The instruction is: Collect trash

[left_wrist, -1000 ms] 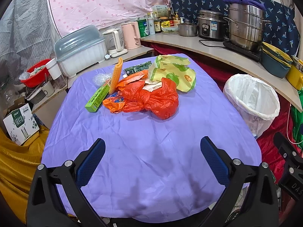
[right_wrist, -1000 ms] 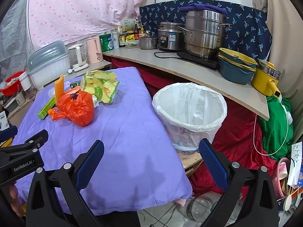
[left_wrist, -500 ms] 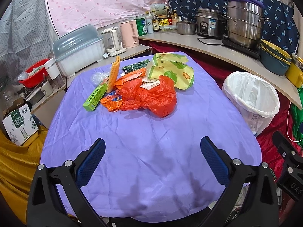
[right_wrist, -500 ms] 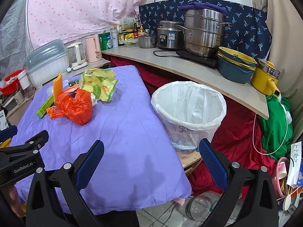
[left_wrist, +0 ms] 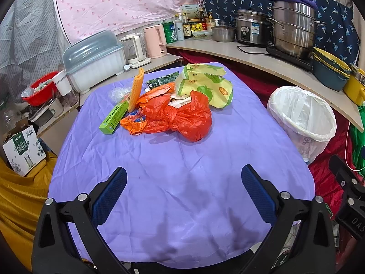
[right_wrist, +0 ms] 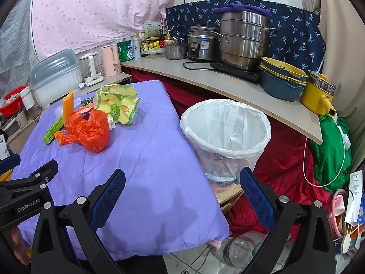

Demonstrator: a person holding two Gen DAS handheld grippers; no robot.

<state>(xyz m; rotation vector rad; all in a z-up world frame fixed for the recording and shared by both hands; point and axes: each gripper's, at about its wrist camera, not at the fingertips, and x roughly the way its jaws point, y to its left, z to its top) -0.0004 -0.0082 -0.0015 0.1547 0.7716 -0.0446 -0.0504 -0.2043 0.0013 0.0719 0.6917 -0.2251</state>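
A pile of trash lies at the far side of the purple-covered table [left_wrist: 182, 171]: a crumpled red-orange plastic bag [left_wrist: 182, 116], a yellow-green snack bag [left_wrist: 205, 84], a green carton [left_wrist: 114, 116], an orange foam sleeve [left_wrist: 136, 89], a dark green packet [left_wrist: 163, 80] and clear wrap [left_wrist: 117, 93]. The pile also shows in the right wrist view, with the red-orange bag [right_wrist: 91, 130]. A white-lined trash bin [right_wrist: 224, 132] stands right of the table; it also shows in the left wrist view [left_wrist: 301, 118]. My left gripper [left_wrist: 183, 191] is open and empty over the near table. My right gripper [right_wrist: 181, 191] is open and empty near the table's right edge.
A curved counter [right_wrist: 228, 84] behind holds steel pots [right_wrist: 244, 38], a rice cooker, stacked bowls [right_wrist: 281, 80], a yellow pot, bottles and kettles. A dish box [left_wrist: 93, 59] and a red basin [left_wrist: 37, 88] stand at the left. An empty plastic bottle [right_wrist: 239, 248] lies on the floor.
Both grippers have drifted slightly; the view has shifted a little toward the trash pile. Nothing was taken hold of or moved on the table.
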